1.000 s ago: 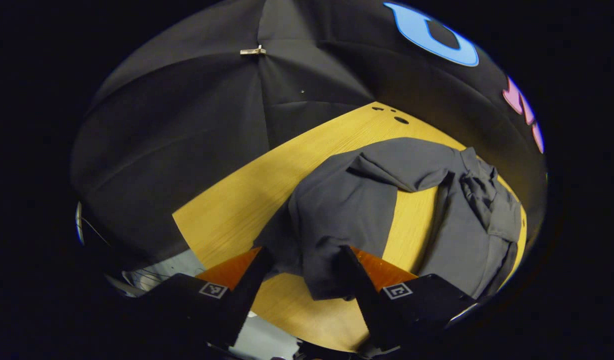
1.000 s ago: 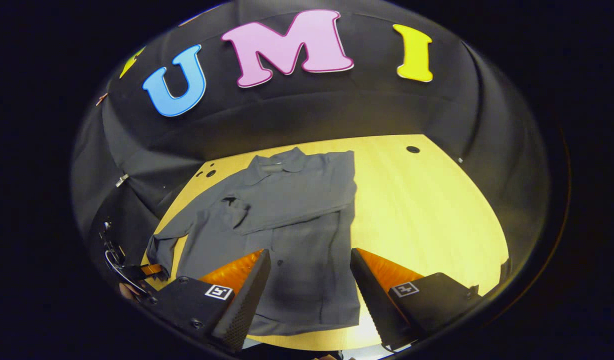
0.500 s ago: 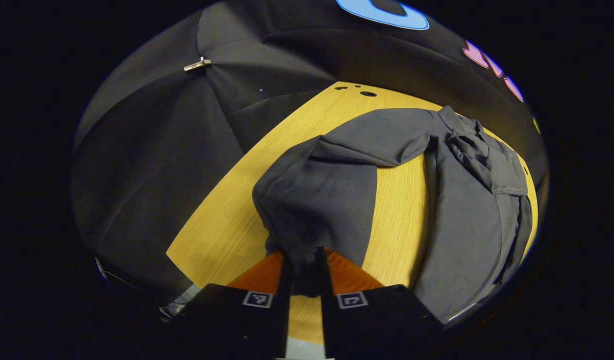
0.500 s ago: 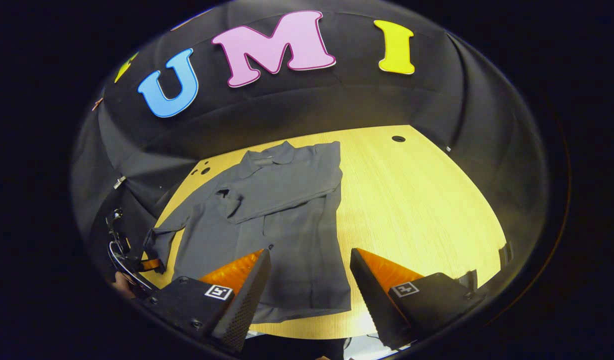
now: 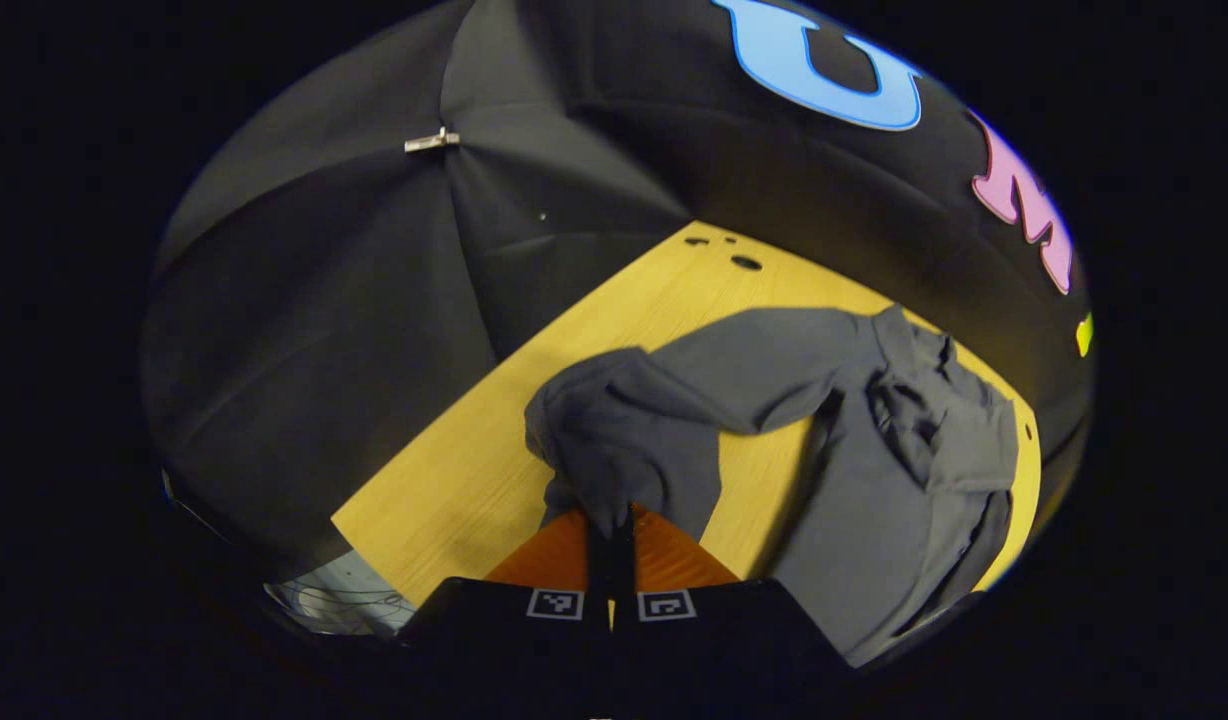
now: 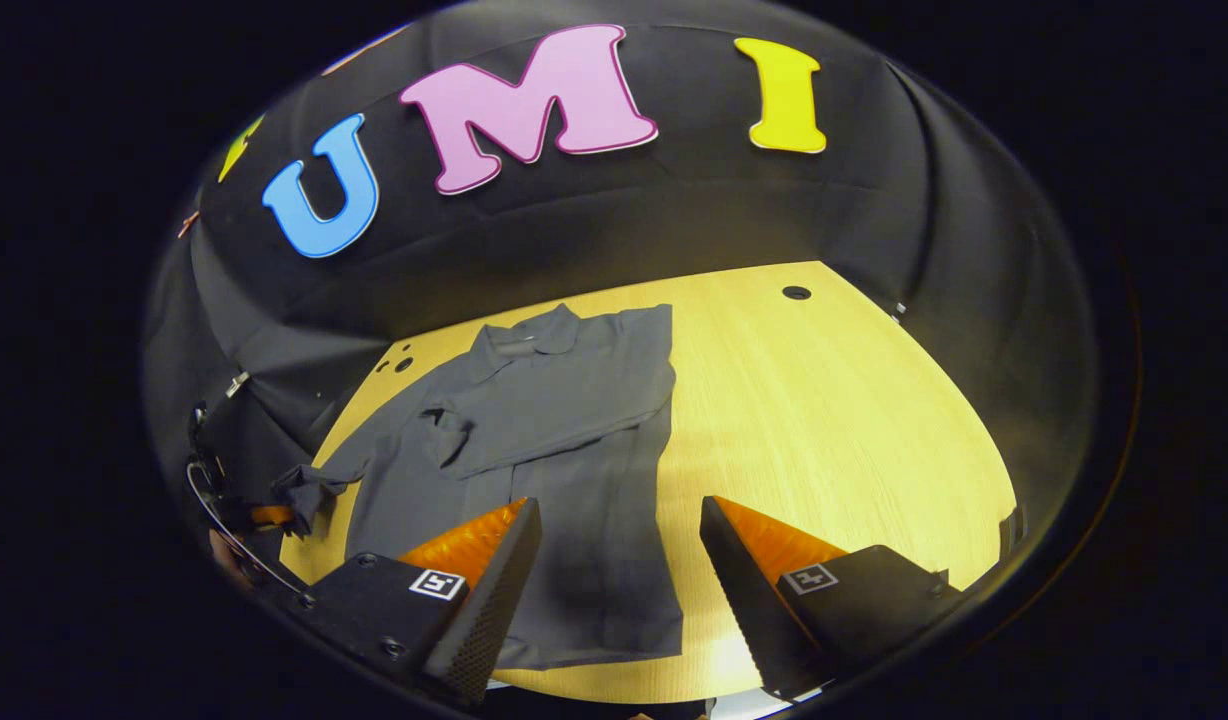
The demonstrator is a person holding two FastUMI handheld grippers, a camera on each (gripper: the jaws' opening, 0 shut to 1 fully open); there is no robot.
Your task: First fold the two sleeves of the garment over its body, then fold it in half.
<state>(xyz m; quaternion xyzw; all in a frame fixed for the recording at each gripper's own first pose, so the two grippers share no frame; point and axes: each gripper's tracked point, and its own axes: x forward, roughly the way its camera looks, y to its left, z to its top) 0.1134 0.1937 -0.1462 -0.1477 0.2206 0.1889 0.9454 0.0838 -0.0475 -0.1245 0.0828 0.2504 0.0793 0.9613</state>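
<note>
The left gripper (image 5: pixel 611 540) has its two fingers pressed together on the cuff end of the garment's sleeve (image 5: pixel 664 420), which rises bunched from the fingertips and stretches away toward the shoulder. In the right gripper view the same gripper (image 6: pixel 274 513) sits low at the near left corner of the wooden table (image 6: pixel 834 400), pointing in toward the cloth, with the sleeve end gathered at its tip; a small part of the hand (image 6: pixel 224 550) holding it appears to show just below, though that edge is too dark to be sure.

The grey garment (image 6: pixel 564 440) lies flat on the left half of the table, collar toward the booth's black wall and hem toward the near edge. One sleeve (image 6: pixel 564 420) is already folded across the chest, its cuff lying near the left side of the body.

The right gripper (image 6: pixel 619 560) hangs above the lower part of the garment, aimed forward and down over the hem, its fingers spread wide apart with nothing between them. Its left finger (image 6: pixel 494 590) overlaps the cloth in the view, and its right finger (image 6: pixel 744 590) is over bare table.
</note>
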